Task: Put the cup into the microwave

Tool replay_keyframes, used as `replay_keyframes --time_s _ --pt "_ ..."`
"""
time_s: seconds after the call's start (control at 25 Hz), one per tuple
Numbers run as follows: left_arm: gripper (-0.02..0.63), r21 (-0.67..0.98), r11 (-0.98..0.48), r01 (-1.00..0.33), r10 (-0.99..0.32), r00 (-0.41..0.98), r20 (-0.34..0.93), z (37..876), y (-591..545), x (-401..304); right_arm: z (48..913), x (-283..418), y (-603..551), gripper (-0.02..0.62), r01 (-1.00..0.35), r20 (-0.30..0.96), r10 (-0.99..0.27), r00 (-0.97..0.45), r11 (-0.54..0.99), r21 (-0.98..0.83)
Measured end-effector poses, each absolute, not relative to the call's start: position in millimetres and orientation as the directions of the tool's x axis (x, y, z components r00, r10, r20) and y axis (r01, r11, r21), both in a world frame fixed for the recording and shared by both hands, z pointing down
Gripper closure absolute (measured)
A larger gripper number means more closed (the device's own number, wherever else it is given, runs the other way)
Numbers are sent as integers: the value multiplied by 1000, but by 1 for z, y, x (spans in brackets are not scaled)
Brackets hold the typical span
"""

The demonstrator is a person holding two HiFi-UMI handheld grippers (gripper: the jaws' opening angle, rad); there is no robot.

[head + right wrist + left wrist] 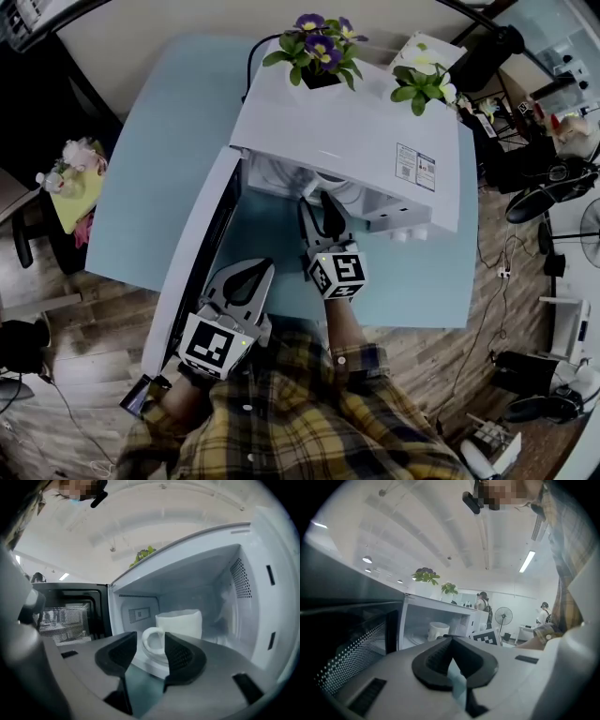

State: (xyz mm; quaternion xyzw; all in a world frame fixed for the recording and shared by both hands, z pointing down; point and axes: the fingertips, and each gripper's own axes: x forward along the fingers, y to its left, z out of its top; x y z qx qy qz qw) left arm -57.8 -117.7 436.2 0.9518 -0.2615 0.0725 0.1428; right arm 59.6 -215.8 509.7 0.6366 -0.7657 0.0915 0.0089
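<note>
A white microwave (356, 141) is seen on a pale blue table (159, 169), with its door (202, 253) swung open to the left. The cup (180, 623) is set inside the cavity, white, upright, with its handle turned toward the near side. In the left tool's view the same cup (438, 630) is glimpsed through the opening, past the dark mesh of the door (347, 644).

The right tool (319, 214) is held at the mouth of the cavity and pointed inward. Its jaws are spread moderately apart (151, 639), and the handle of the cup is framed in the gap just beyond their tips (whether it is touched cannot be told). Nothing is clamped by them.

The left tool (248, 272) is held nearer, to the left, beside the open door. Its jaws are brought together at the tips (450, 640), with nothing between them.

Two potted plants are placed on top of the microwave: a purple-flowered one (319, 47) toward the far left corner and a white-flowered one (422, 80) to its right.
</note>
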Motion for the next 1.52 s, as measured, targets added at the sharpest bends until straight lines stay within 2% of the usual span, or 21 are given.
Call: replay_keyframes --time_s 0.68,1.16,1.52 --pt "615 179 -810 -559 -539 829 149 414 -116 -60 453 83 -153 429 -974 108 -969 -223 218 -60" --pt "615 166 -743 -648 -637 762 117 384 -99 -45 398 96 -100 431 -941 88 -937 -339 338 -32" --pt "615 144 -752 -643 -638 765 84 364 -75 -17 367 111 -59 485 -925 50 -924 -380 379 -24"
